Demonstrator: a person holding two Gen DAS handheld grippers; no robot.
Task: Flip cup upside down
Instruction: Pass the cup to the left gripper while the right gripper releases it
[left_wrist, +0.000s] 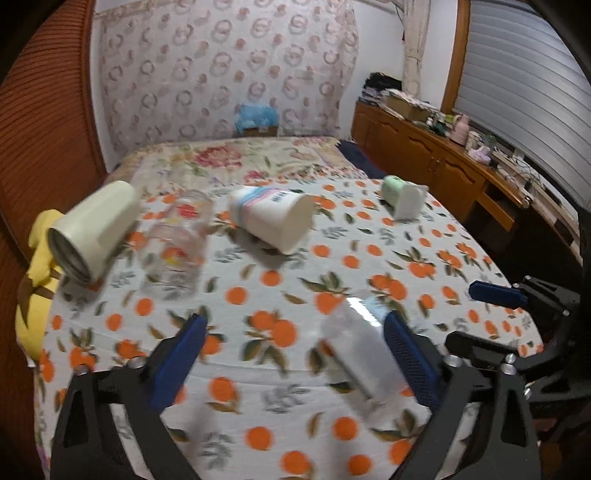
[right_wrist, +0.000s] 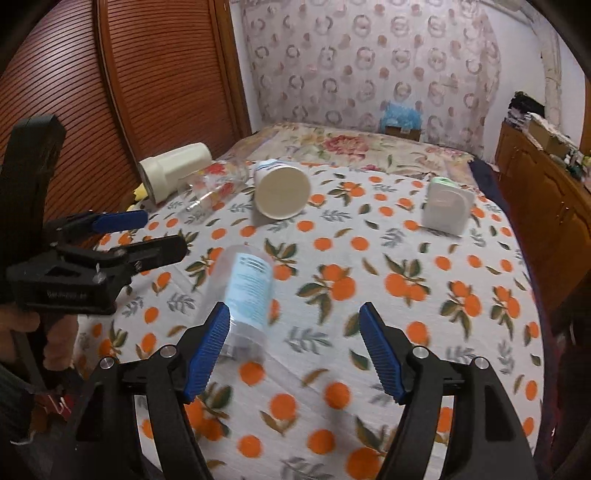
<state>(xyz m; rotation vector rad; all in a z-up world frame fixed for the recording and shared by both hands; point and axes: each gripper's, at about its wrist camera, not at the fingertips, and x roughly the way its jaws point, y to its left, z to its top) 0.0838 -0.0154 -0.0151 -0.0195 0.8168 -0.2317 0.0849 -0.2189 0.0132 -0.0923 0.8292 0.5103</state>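
Observation:
A clear plastic cup with a pale blue label (right_wrist: 248, 291) lies on its side on the orange-print cloth (right_wrist: 369, 295), just ahead of my right gripper's left finger. In the left wrist view the cup (left_wrist: 356, 354) lies beside my left gripper's right finger, inside the gap. My left gripper (left_wrist: 295, 328) is open and empty. My right gripper (right_wrist: 294, 317) is open and empty. The left gripper also shows at the left of the right wrist view (right_wrist: 147, 232), and the right gripper at the right of the left wrist view (left_wrist: 495, 293).
Several other cups lie on their sides farther back: a cream cup (left_wrist: 92, 229), a clear printed glass (left_wrist: 177, 243), a white cup with a blue band (left_wrist: 273, 218) and a white and green mug (left_wrist: 402, 199). A wooden sideboard (left_wrist: 443, 162) stands right.

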